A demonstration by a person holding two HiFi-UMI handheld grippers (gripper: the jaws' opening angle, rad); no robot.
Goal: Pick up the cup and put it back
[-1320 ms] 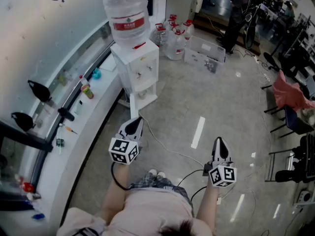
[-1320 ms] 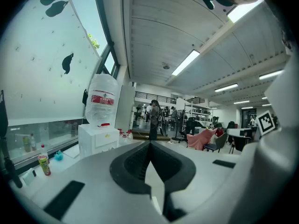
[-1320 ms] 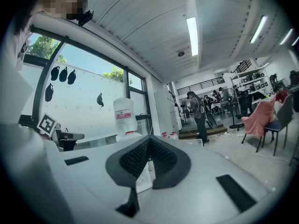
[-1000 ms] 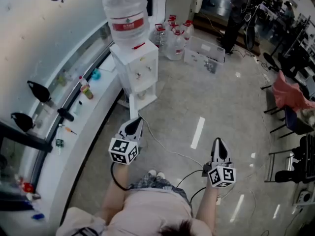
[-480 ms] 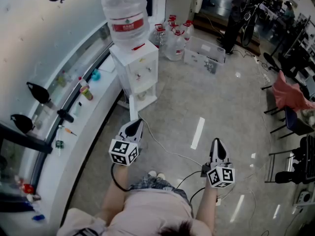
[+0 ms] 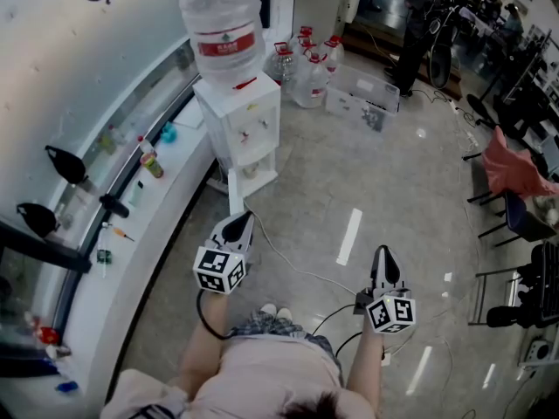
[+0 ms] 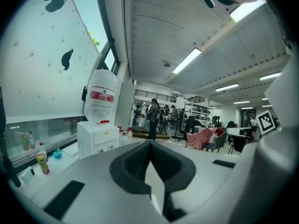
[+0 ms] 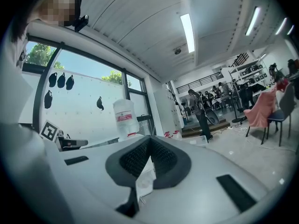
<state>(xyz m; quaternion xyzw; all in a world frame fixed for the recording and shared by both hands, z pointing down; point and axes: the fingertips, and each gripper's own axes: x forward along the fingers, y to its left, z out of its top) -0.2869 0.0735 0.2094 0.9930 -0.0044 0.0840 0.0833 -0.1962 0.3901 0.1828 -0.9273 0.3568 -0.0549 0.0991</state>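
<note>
- The left gripper [image 6: 239,220] and the right gripper [image 6: 384,253] both have their jaws pressed together with nothing between them. They are held well apart over the floor [image 6: 393,173].
- A water dispenser [image 6: 240,129] stands ahead of the left gripper, at the far end of the window ledge [image 6: 140,243].
- A cable [image 6: 293,264] crosses the floor between the dispenser and the grippers.
- Water jugs [image 6: 306,72] and a clear box [image 6: 362,99] sit beyond the dispenser.
- The cup is too small to pick out.

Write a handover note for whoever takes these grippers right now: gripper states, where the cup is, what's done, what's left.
Left gripper: shut, empty, held over the floor.
Right gripper: shut, empty, beside it.
Both face the water dispenser, well short of it.
Cup: cannot be made out in any view.
Done: nothing visible. Left: find the cup, pick it up, put it back.
</note>
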